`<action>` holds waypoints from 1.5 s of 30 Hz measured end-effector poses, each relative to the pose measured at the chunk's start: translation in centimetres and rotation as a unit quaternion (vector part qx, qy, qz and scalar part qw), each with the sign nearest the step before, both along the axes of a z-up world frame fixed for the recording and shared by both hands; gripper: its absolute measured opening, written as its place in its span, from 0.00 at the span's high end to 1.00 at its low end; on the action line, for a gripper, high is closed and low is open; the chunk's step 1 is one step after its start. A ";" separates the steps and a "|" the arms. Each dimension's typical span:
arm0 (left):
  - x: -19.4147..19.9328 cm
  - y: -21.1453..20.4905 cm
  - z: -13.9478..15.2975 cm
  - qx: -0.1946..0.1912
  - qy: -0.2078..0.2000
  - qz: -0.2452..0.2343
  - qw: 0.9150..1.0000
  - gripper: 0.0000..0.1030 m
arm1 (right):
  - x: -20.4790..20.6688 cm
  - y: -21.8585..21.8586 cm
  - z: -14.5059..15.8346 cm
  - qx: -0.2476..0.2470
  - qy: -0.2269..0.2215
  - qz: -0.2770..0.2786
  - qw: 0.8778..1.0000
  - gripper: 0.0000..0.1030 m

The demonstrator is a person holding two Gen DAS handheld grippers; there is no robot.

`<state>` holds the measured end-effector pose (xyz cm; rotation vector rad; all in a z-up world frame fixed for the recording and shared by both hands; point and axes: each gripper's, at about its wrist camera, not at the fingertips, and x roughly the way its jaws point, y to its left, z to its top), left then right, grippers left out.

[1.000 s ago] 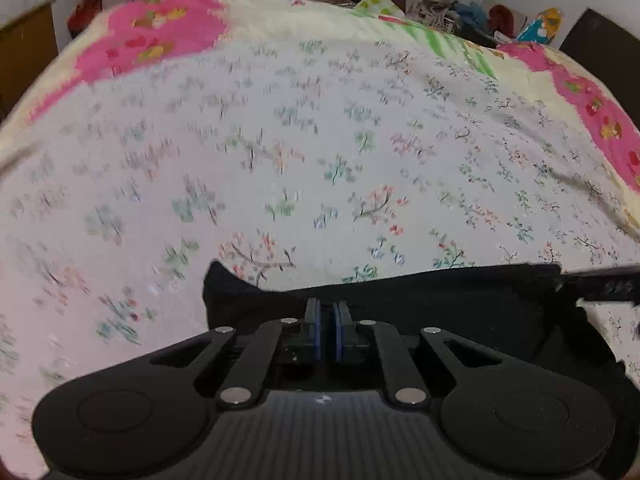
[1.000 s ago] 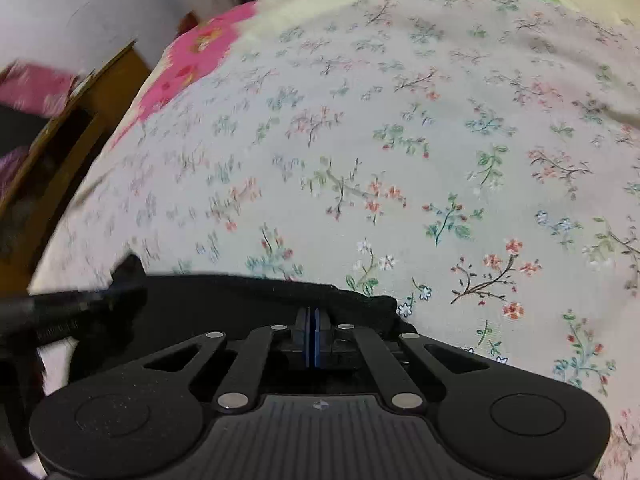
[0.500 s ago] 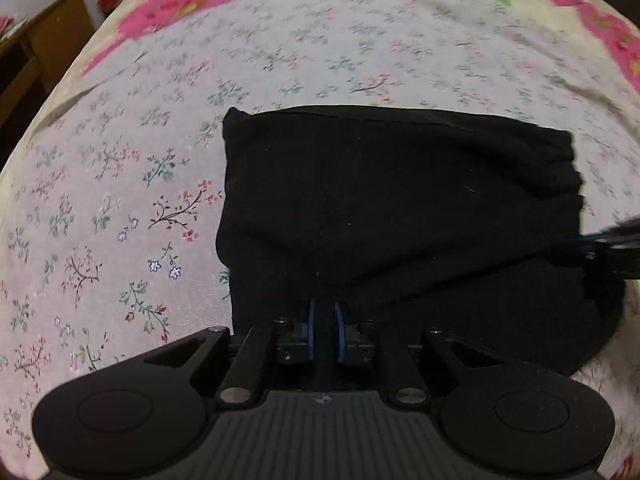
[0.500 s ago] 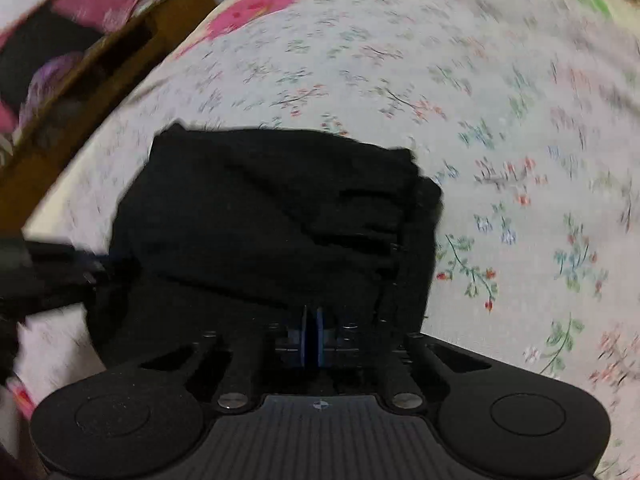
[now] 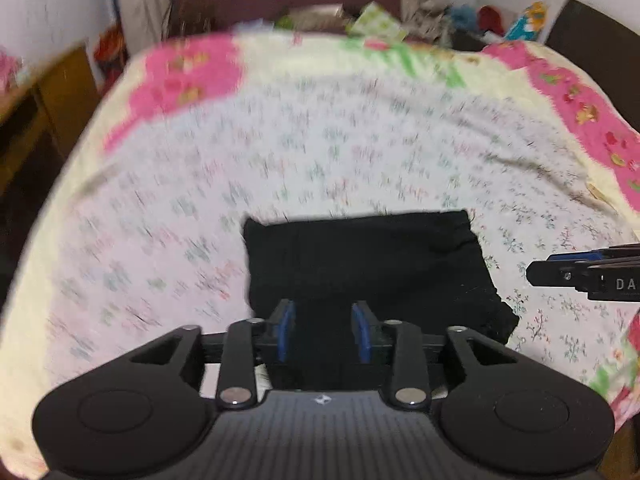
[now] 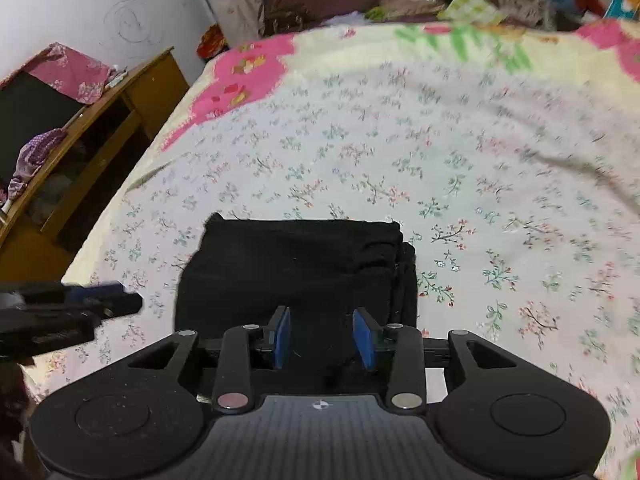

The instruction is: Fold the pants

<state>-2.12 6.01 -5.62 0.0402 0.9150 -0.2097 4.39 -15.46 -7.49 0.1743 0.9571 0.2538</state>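
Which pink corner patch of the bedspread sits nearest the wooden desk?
The far-left pink patch, beside the wooden desk; the other pink patch lies far right.

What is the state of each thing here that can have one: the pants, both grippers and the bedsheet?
black pants: folded into a compact stack, lying flat on the bed, held by no gripper.
left gripper: open, jaws have just been opening, nothing pinched between them.
right gripper: open, jaws have just been opening, no cloth gripped.
floral bedsheet: spread out, slightly wrinkled.
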 end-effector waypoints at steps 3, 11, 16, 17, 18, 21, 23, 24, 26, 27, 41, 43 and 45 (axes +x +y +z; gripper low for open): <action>-1.4 1.6 2.2 -0.002 -0.027 -0.012 1.000 0.46 | -1.6 1.2 1.2 0.010 -0.013 -0.012 1.000 0.76; -2.1 2.3 4.2 -0.013 -0.079 -0.016 0.997 0.27 | -2.4 4.7 3.2 0.000 -0.040 -0.020 0.999 0.75; -2.7 1.1 4.2 0.002 -0.093 -0.026 0.995 0.10 | -3.5 5.0 3.4 -0.004 -0.037 -0.034 0.999 0.73; -2.9 0.9 4.1 -0.002 -0.090 -0.029 0.995 0.09 | -3.8 5.1 3.4 -0.004 -0.035 -0.038 0.999 0.72; -2.9 0.8 3.9 -0.006 -0.086 -0.031 0.996 0.09 | -4.1 5.1 3.3 -0.003 -0.033 -0.042 0.999 0.72; -3.3 0.4 3.0 -0.008 -0.065 -0.034 0.997 0.05 | -4.7 5.0 3.1 -0.004 -0.026 -0.054 0.998 0.71; -3.5 0.1 2.5 -0.005 -0.051 -0.038 0.998 0.03 | -5.0 5.0 2.9 -0.007 -0.022 -0.059 0.998 0.70; -3.7 -0.1 2.2 -0.004 -0.046 -0.037 0.998 0.03 | -5.3 5.2 2.9 -0.010 -0.021 -0.060 0.998 0.70; -3.9 -0.2 1.9 -0.002 -0.036 -0.033 0.999 0.01 | -5.6 5.4 2.7 -0.017 -0.017 -0.061 0.998 0.68; -4.0 -0.2 1.8 0.000 -0.033 -0.030 0.999 0.00 | -5.8 5.5 2.5 -0.020 -0.015 -0.062 0.998 0.67; -5.9 -0.1 1.9 0.005 -0.023 -0.024 0.999 0.00 | -7.5 6.1 1.8 -0.030 0.008 -0.059 0.998 0.66; -6.1 -0.2 1.9 0.006 -0.023 -0.024 0.999 0.00 | -7.6 6.0 1.8 -0.029 0.010 -0.061 0.998 0.66; -6.2 -0.2 1.9 0.005 -0.022 -0.024 0.999 0.00 | -7.8 6.0 1.9 -0.030 0.009 -0.062 0.998 0.66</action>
